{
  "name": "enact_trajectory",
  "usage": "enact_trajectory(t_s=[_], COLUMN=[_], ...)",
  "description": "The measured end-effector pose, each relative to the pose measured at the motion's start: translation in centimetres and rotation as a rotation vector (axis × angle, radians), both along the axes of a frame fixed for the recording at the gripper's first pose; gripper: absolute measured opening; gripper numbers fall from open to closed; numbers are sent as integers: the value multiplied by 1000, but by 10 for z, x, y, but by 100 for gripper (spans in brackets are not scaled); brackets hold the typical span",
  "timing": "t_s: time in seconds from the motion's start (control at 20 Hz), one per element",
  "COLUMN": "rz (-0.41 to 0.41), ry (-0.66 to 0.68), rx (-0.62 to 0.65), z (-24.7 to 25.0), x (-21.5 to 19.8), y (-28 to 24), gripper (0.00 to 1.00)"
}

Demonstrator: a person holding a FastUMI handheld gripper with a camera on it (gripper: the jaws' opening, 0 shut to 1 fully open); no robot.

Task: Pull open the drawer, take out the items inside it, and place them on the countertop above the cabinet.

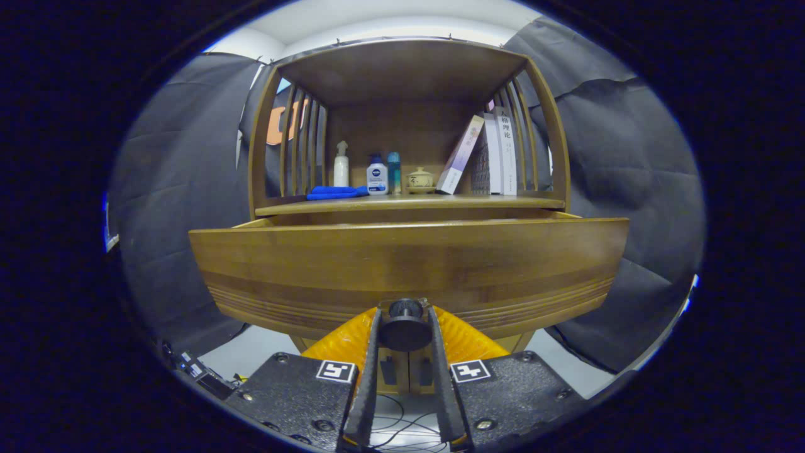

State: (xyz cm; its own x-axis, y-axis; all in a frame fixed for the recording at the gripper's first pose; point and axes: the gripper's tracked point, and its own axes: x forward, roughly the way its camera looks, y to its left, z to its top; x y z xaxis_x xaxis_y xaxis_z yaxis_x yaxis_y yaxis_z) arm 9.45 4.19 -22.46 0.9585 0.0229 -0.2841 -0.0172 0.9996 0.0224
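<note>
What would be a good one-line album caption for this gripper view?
Gripper shut on the round knob, wooden drawer pulled partly out below a countertop holding bottles and books.

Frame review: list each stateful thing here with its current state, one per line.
drawer: pulled partly open
knob: clamped between both fingers
gripper: shut on knob
leaning book: tilted against upright books
pump bottle: upright
lidded jar: lid on
blue cloth: lying flat

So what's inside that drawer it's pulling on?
The contents are hidden: the drawer is pulled out, but its tall front blocks the inside. The gripper is shut on the knob. Above, the countertop holds bottles, a blue cloth, a small pot and books.
</note>
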Motion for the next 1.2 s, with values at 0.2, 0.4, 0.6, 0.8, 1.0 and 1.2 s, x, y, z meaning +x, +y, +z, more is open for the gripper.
enact_trajectory(t_s=[0.2, 0.4, 0.6, 0.8, 1.0, 1.2], rz=[4, 10, 22, 36, 32, 30], ry=[4, 9, 11, 9, 11, 11], rx=[-2, -1, -6, -10, -7, -20], z=[-2, -2, -3, -3, -3, -3], x=[-11, -26, -38, -49, -50, -50], y=[-1, -2, -1, 3, 4, 3], gripper=[42, 42, 42, 42, 42, 42])
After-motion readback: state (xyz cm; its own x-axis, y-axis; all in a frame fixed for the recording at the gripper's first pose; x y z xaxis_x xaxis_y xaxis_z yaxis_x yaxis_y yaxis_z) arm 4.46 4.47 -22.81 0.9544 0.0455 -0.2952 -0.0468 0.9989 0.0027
